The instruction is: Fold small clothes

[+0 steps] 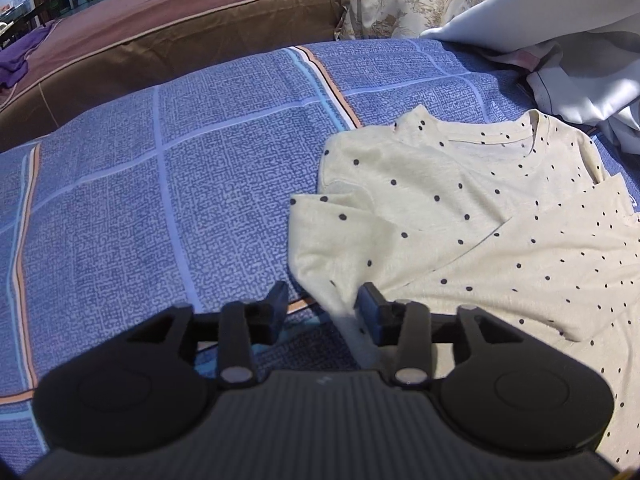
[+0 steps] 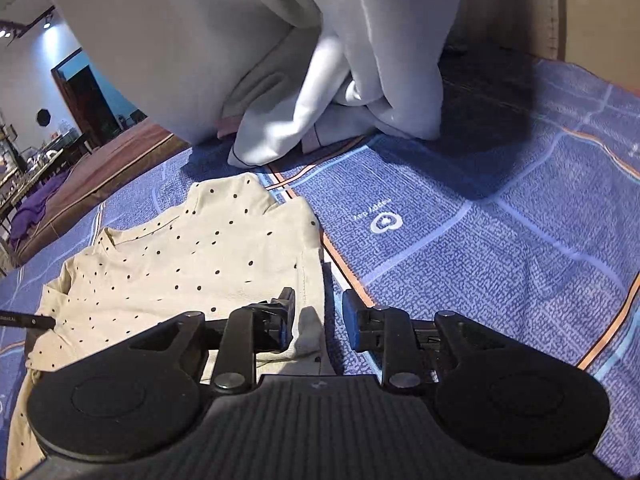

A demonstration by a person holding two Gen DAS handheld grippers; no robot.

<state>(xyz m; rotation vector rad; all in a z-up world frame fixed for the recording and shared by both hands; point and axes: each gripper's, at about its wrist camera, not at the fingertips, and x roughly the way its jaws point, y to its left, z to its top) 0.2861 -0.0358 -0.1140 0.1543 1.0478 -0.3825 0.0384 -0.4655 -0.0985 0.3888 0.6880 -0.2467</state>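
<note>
Item: one small cream T-shirt with dark polka dots (image 1: 460, 216), lying partly folded on a bed covered by a blue sheet with a pale grid and orange-and-black stripes (image 1: 160, 200). In the left wrist view the T-shirt filled the right half of the frame, neckline toward the upper right, one sleeve folded across the body at centre. In the right wrist view it lay at lower left, its near edge running under the gripper. Left gripper (image 1: 324, 312): black, two-fingered, at lower centre of its view; its jaws stood partly spread, with a raised fold of the T-shirt's edge between them, the right finger (image 1: 370, 308) against the cloth, the left finger apart from it over the sheet. Right gripper (image 2: 318, 320): black, at lower centre of its view; jaws partly spread, a small peak of the T-shirt's edge standing in the gap, not pinched. Also present: pale grey draped cloth (image 2: 248, 60) across the top of the right wrist view; a brown mattress (image 1: 168, 28) at upper left of the left wrist view; a purple cloth (image 1: 20, 54) at its far left.
</note>
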